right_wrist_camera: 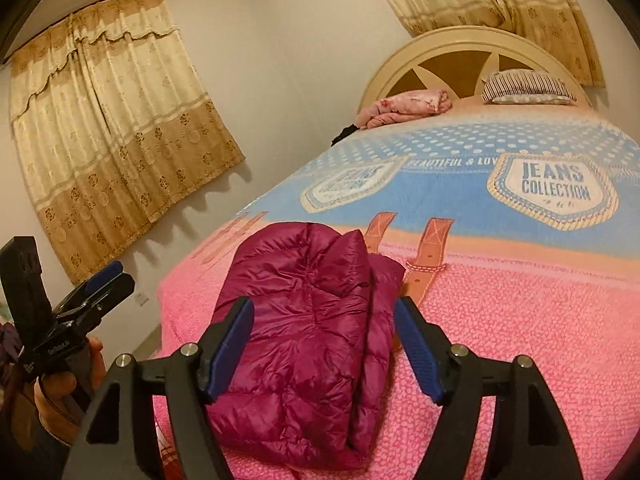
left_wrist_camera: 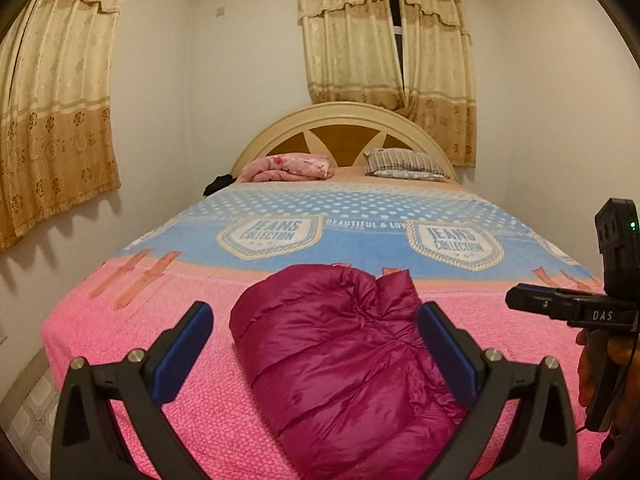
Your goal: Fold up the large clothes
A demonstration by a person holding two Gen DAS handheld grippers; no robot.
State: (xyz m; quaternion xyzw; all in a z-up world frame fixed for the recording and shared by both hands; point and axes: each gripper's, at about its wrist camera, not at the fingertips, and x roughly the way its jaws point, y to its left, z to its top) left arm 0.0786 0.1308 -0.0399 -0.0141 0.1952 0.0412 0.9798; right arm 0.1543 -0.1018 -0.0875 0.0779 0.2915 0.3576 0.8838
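A magenta quilted puffer jacket (left_wrist_camera: 340, 360) (right_wrist_camera: 304, 320) lies folded into a thick bundle on the pink near end of the bed. My left gripper (left_wrist_camera: 314, 312) hovers above it, its blue pads spread wide on either side with nothing between them. My right gripper (right_wrist_camera: 324, 307) hangs over the same bundle from the right, jaws apart and clear of the fabric. Each gripper shows from the side in the other's view: the right one (left_wrist_camera: 516, 300) at the right edge, the left one (right_wrist_camera: 120, 274) at the left edge, held in a hand.
The bedspread (left_wrist_camera: 120, 340) is pink near me and blue with badge prints farther back. A folded pink blanket (left_wrist_camera: 288, 166) and a striped pillow (left_wrist_camera: 404, 164) sit by the arched headboard (left_wrist_camera: 344, 116). A white wall with curtains (left_wrist_camera: 56, 120) runs close along the bed's left side.
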